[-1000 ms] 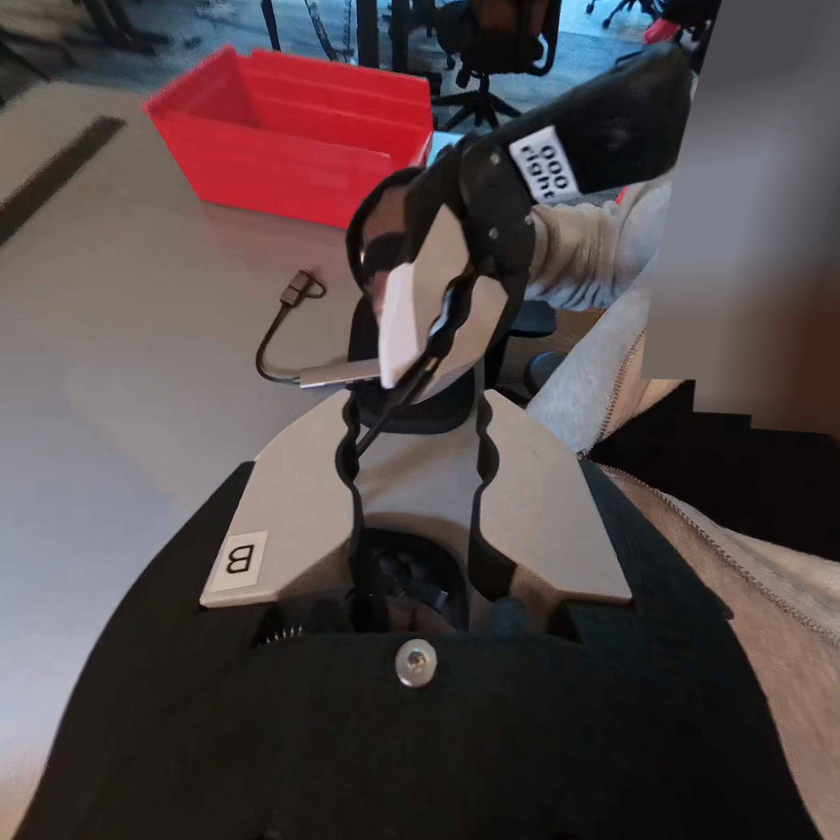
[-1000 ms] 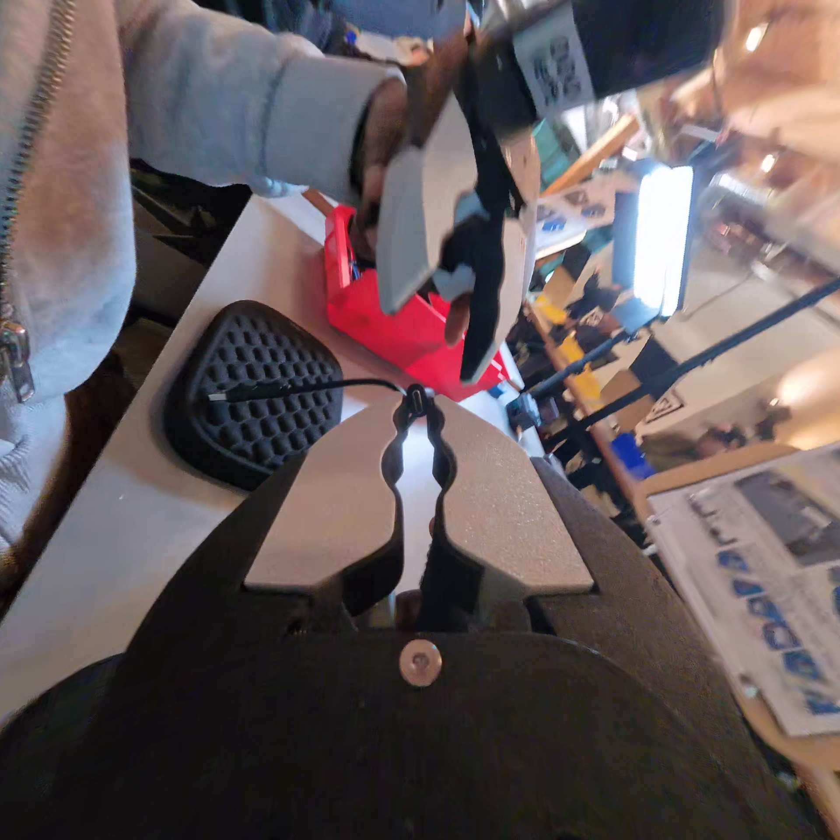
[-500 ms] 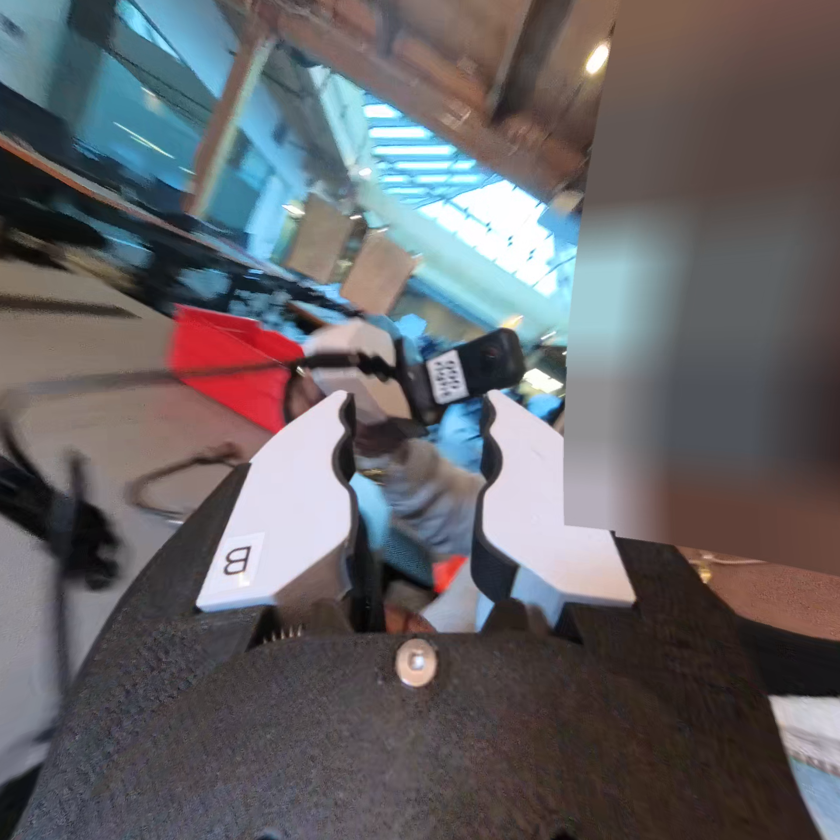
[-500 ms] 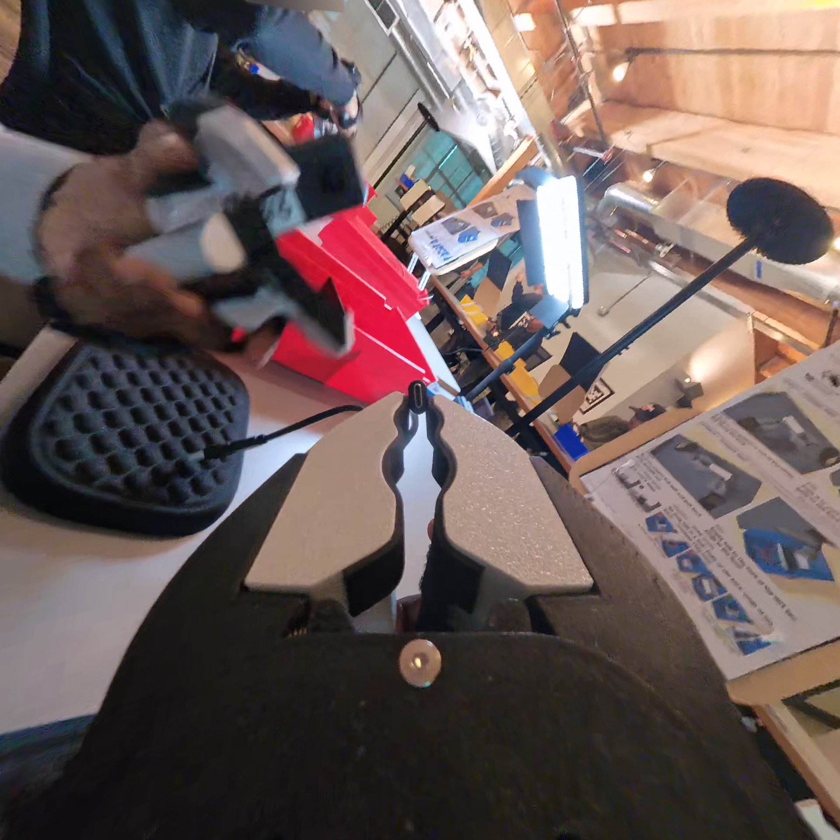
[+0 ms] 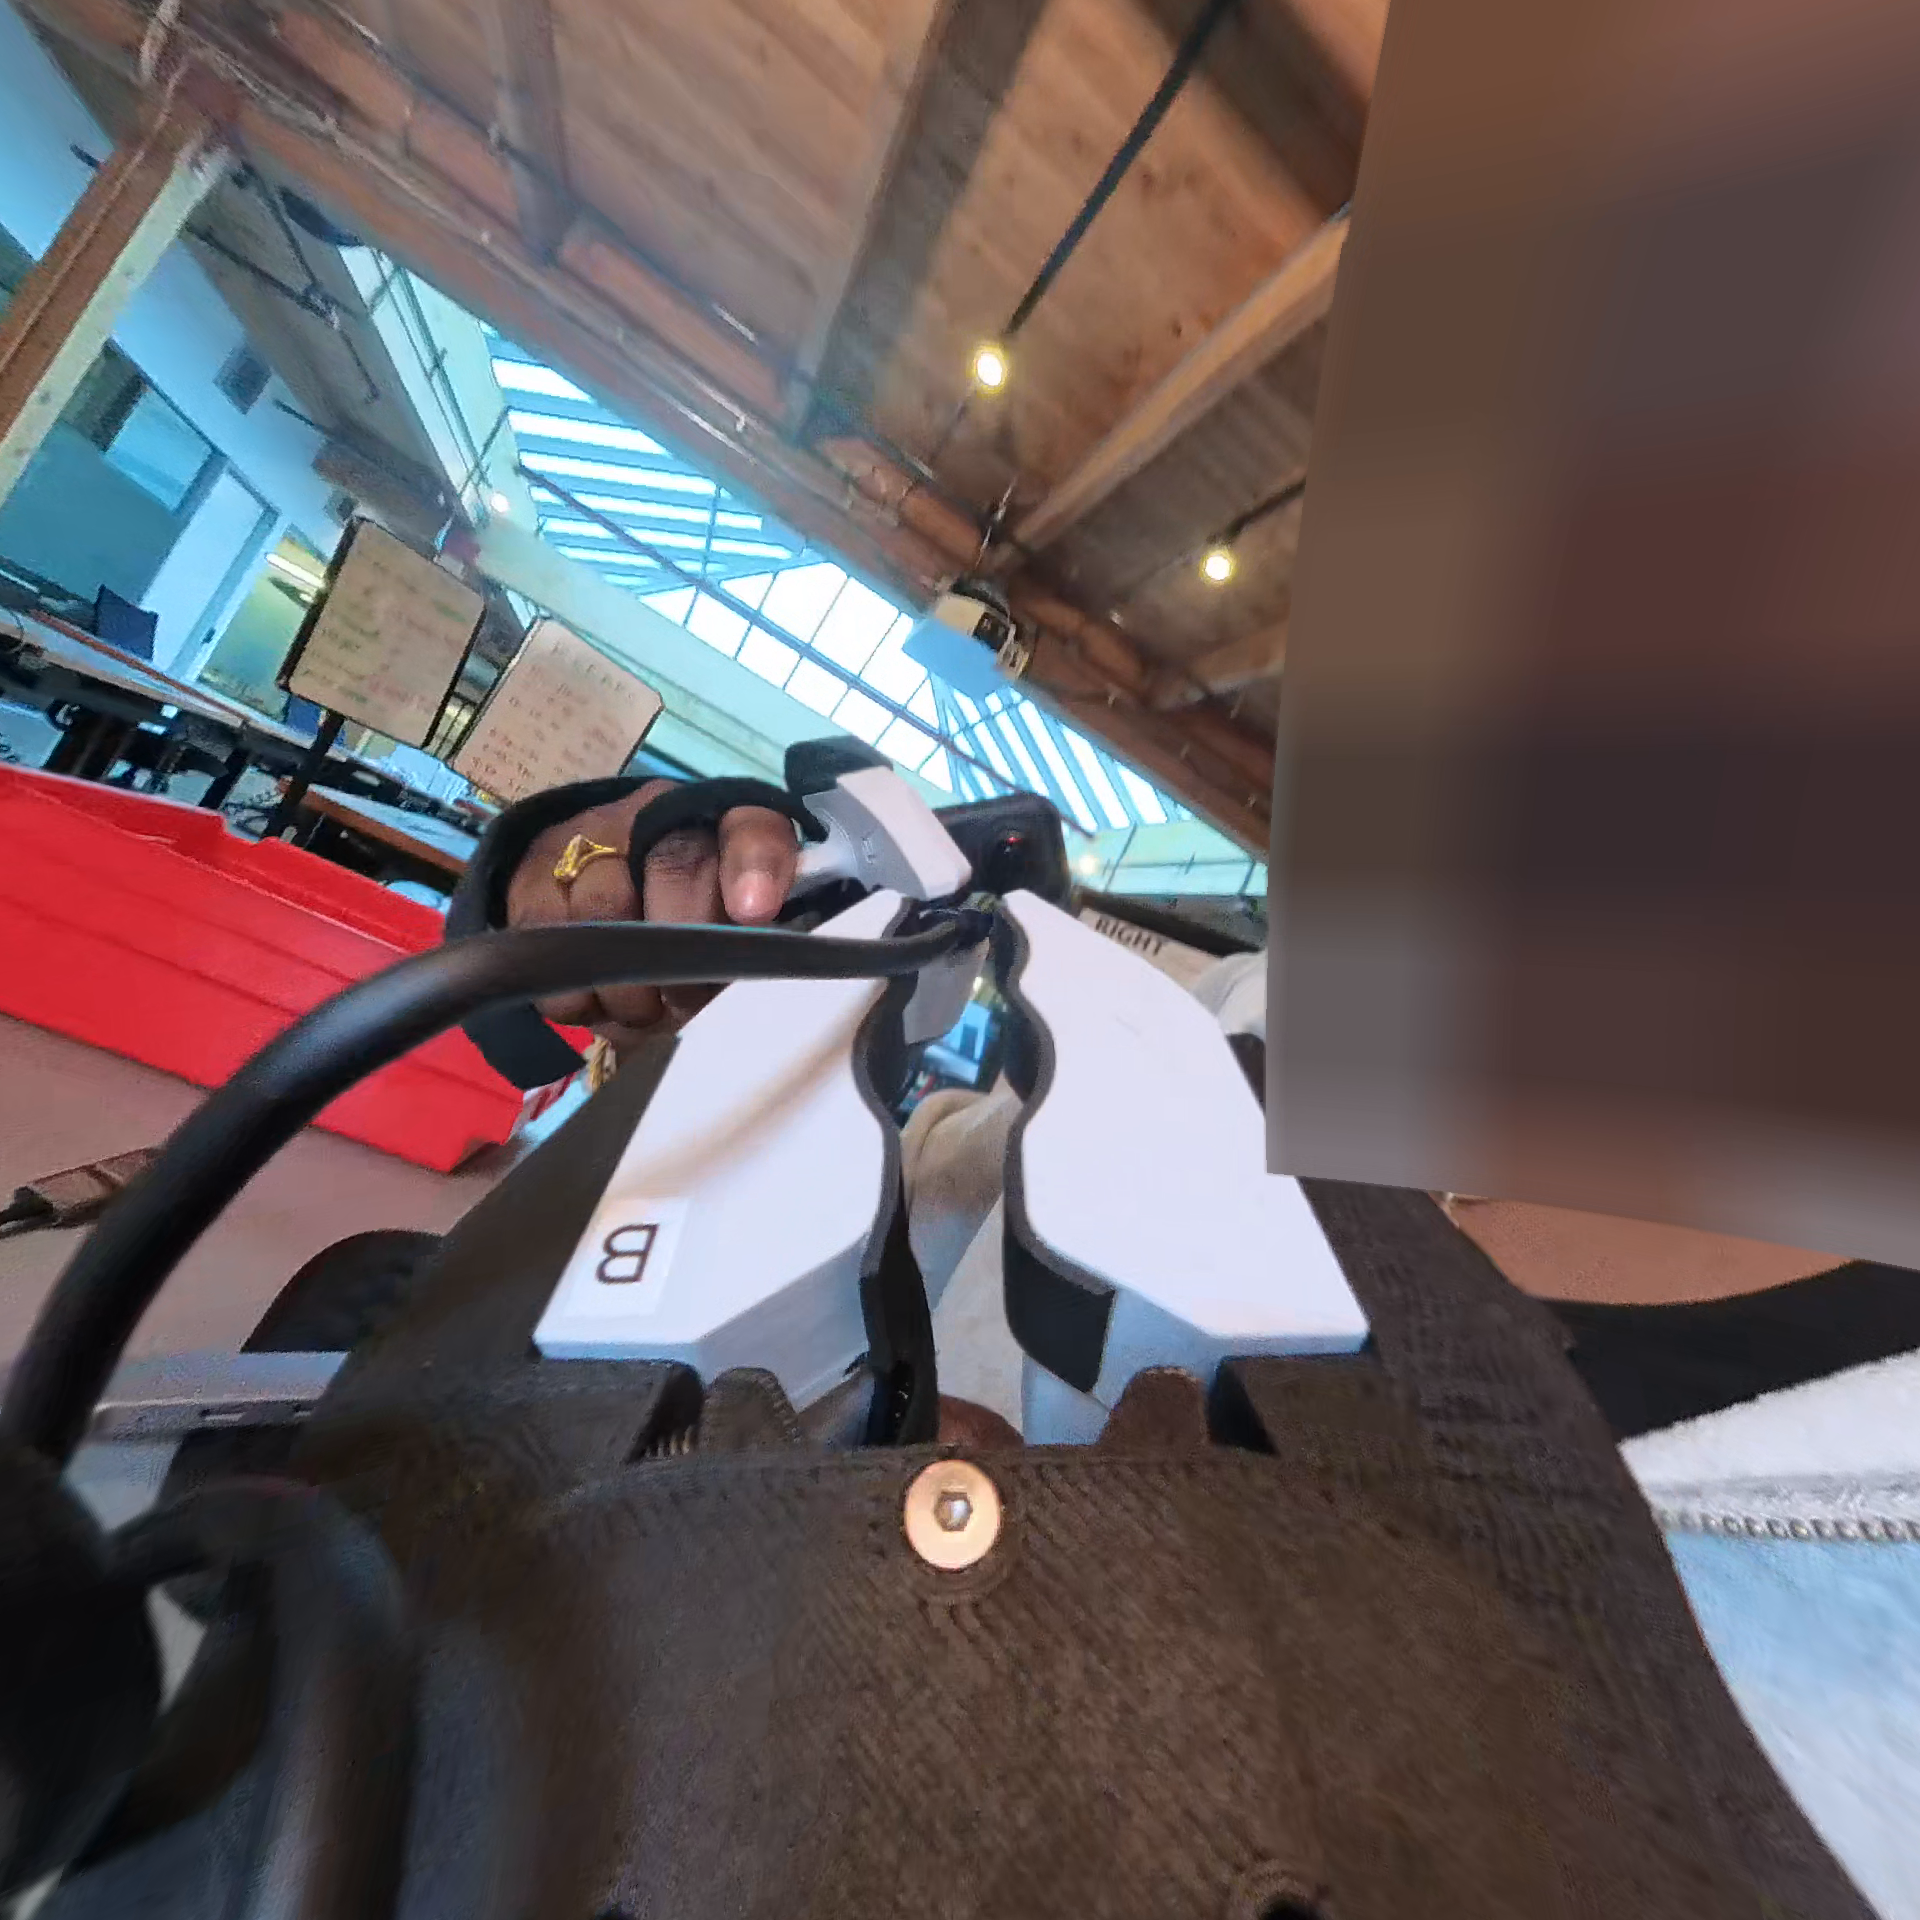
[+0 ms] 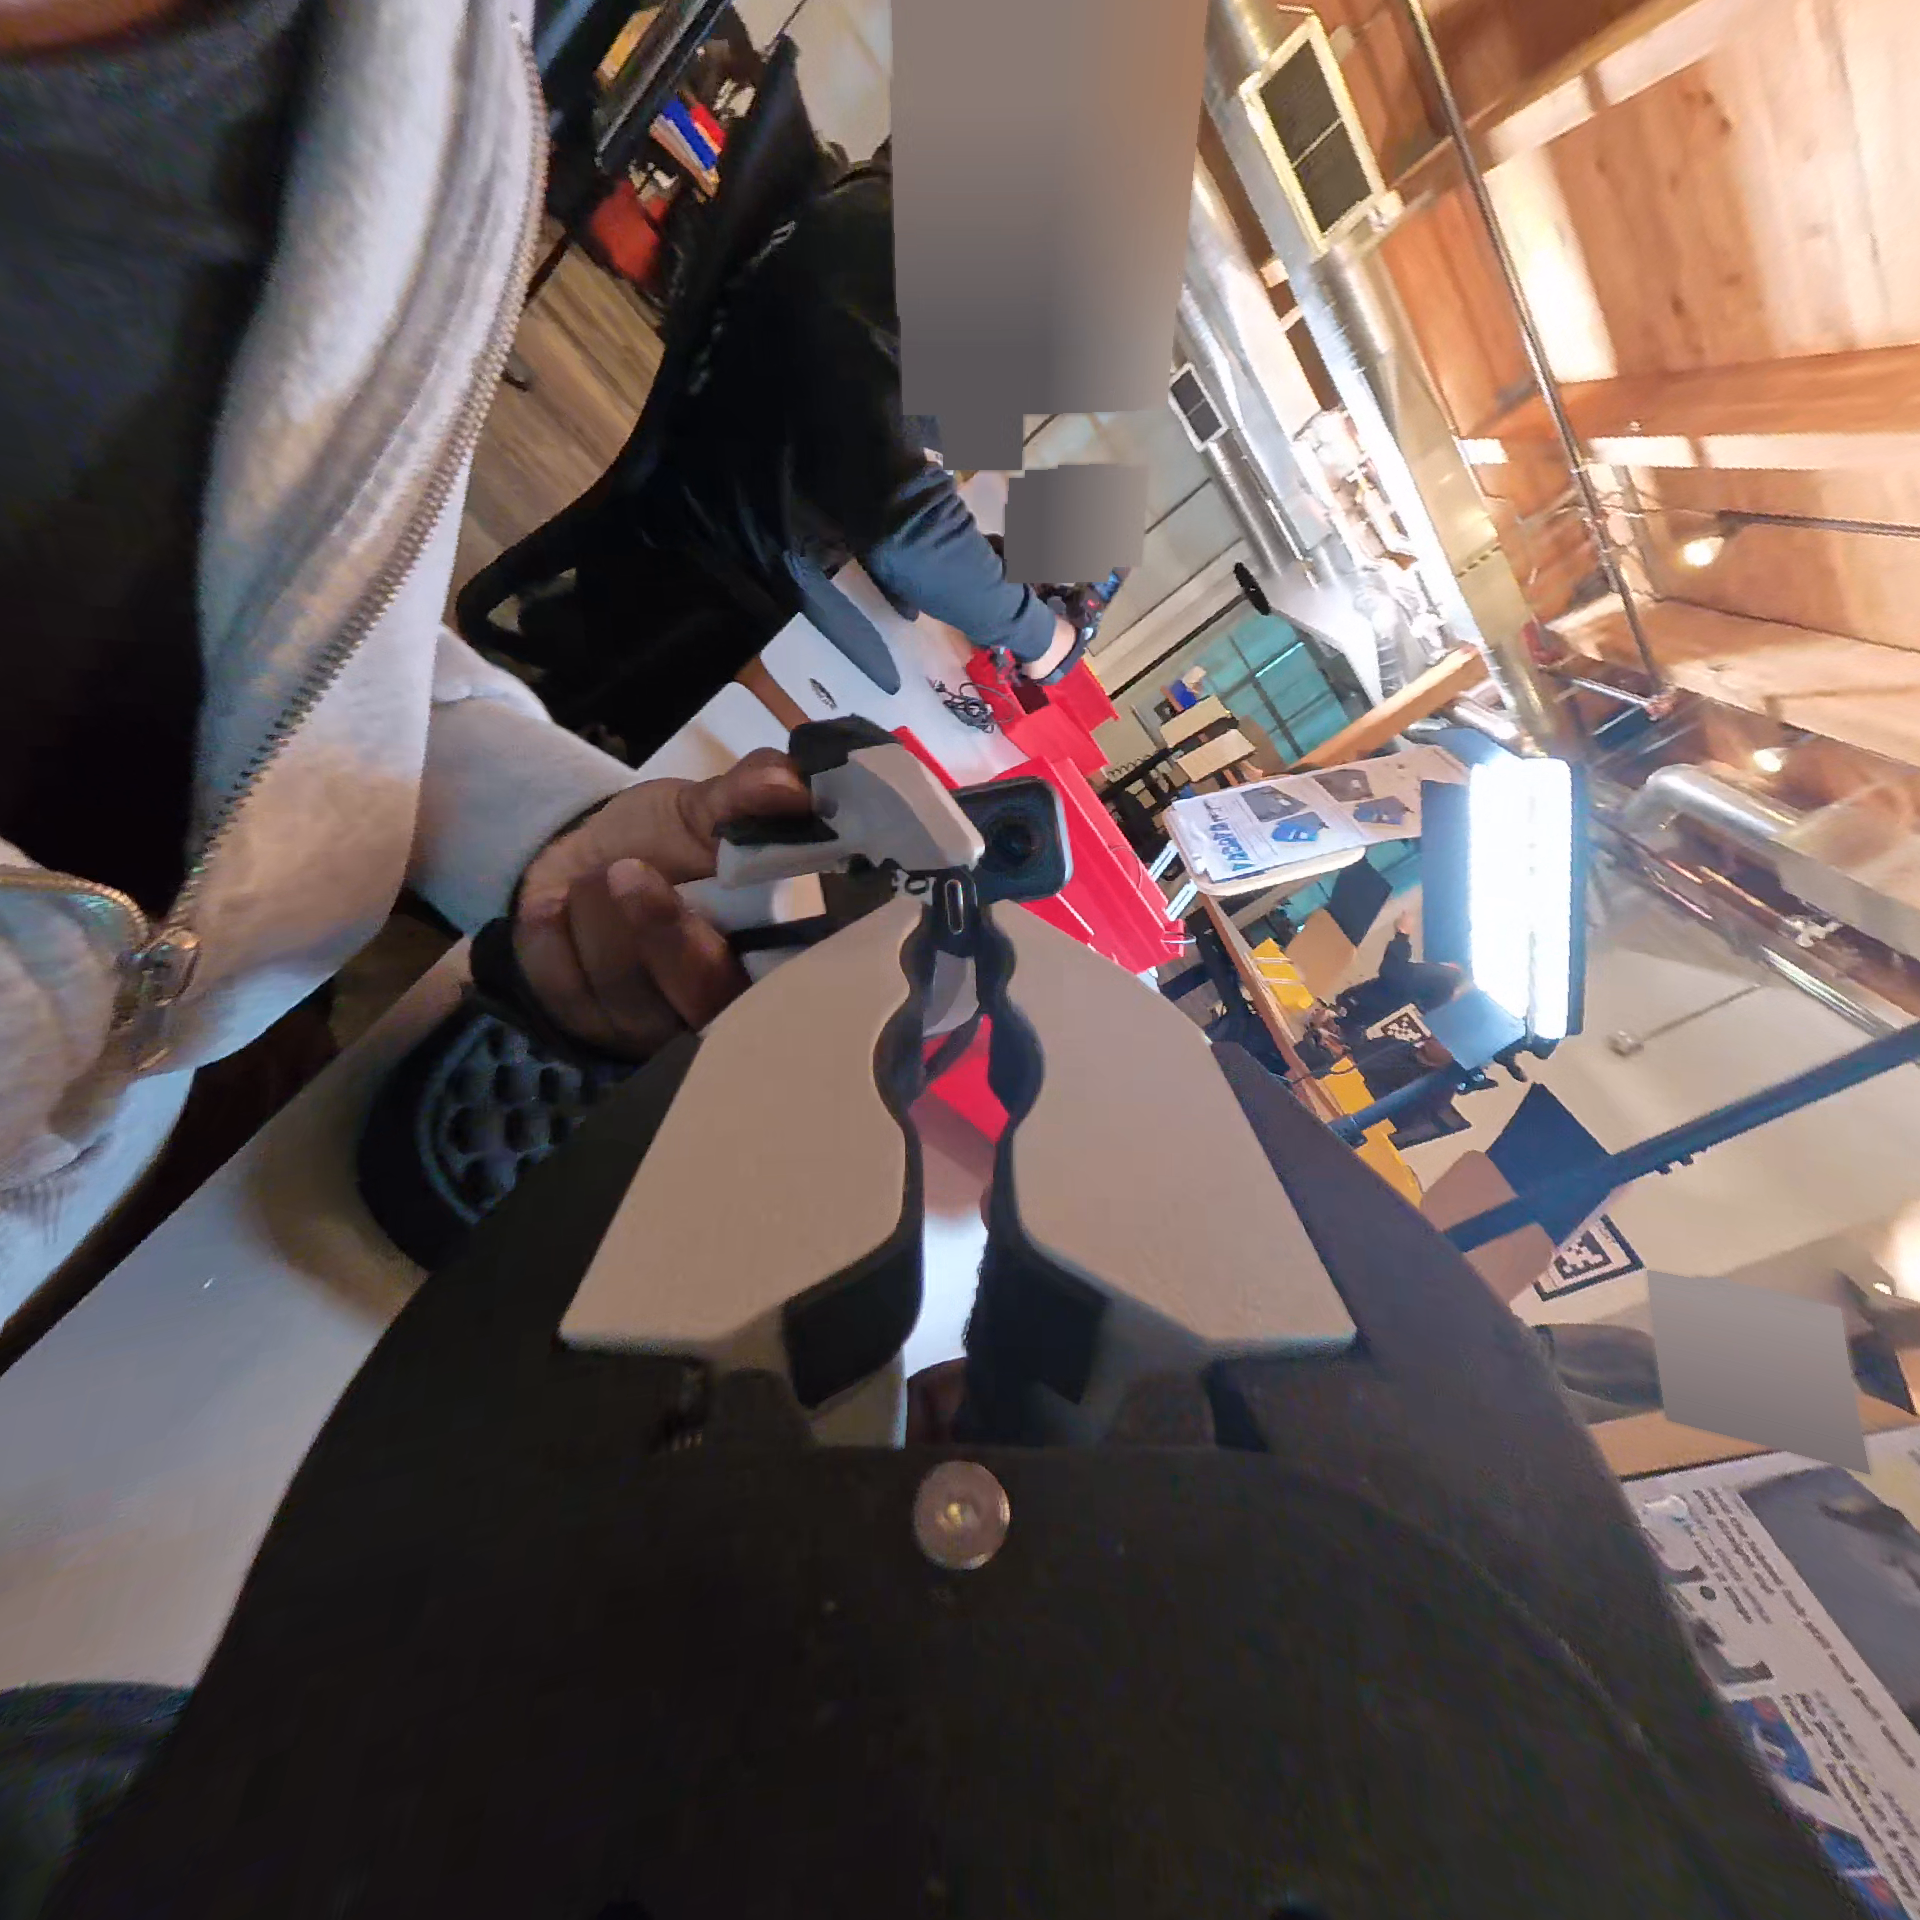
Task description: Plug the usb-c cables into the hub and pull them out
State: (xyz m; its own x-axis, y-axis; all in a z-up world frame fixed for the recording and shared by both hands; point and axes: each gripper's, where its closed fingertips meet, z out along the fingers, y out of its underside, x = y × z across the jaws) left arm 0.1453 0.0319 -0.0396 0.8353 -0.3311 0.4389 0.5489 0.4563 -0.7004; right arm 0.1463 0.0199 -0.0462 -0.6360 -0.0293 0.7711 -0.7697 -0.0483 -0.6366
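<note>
My right gripper [image 6: 956, 920] is shut on the metal plug [image 6: 956, 902] of a black usb-c cable [image 5: 416, 997], held up in the air. My left gripper [image 5: 961, 923] meets it tip to tip, and its jaws are drawn in around the cable's end just behind the plug. The cable arcs from there down past the left of the left wrist camera. In the left wrist view the right gripper's upper finger [image 5: 883, 842] and the hand holding it show just beyond my tips. The silver hub [image 5: 197, 1392] lies on the table, low at the left.
A red bin [image 5: 208, 935] stands on the table behind the grippers and shows in the right wrist view too [image 6: 1049, 862]. A black dimpled pad [image 6: 468, 1122] lies on the table edge near the person's grey jacket [image 6: 343, 499]. A bright light panel [image 6: 1517, 894] stands at the right.
The left gripper has swung up from the table to the right gripper's tips, and its jaws have narrowed from wide open onto the cable. The right gripper has kept hold of the plug.
</note>
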